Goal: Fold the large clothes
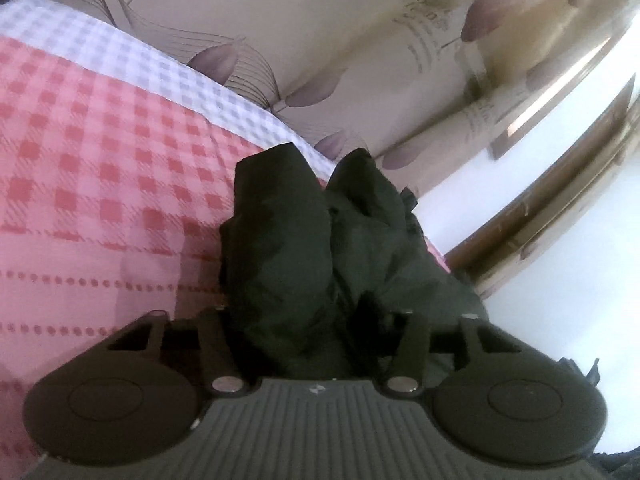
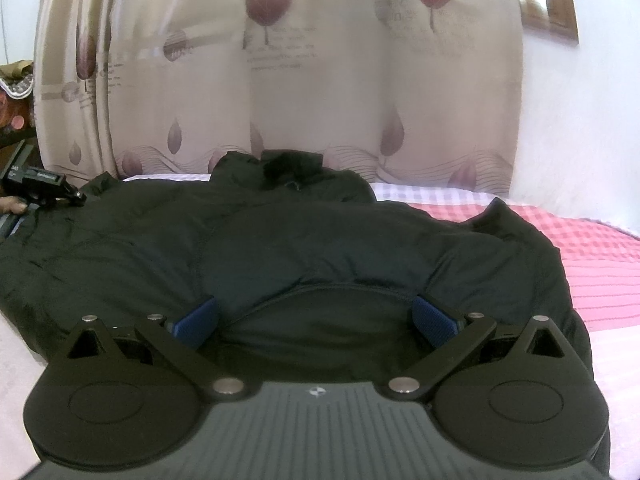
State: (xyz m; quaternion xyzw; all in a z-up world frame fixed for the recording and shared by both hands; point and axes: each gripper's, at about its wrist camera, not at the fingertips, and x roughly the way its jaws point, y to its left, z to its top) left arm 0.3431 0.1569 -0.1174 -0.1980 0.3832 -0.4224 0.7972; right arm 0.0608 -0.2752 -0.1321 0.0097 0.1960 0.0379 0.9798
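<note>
A large black padded jacket (image 2: 304, 240) lies spread on a bed with a pink checked cover (image 2: 592, 248). My right gripper (image 2: 316, 316) is open, its blue pads (image 2: 434, 320) wide apart over the jacket's near edge, with fabric bulging between them. In the left wrist view a bunched fold of the same black jacket (image 1: 316, 248) fills the space between the fingers of my left gripper (image 1: 316, 320), which is shut on it. The left gripper also shows in the right wrist view (image 2: 52, 192) at the jacket's far left edge.
Beige curtains with purple leaves (image 2: 312, 80) hang behind the bed. A white wall (image 2: 580, 120) and a wooden frame (image 1: 560, 184) lie to the right. The pink cover (image 1: 100, 200) stretches to the left of the left gripper. Cluttered items (image 2: 12, 92) sit at far left.
</note>
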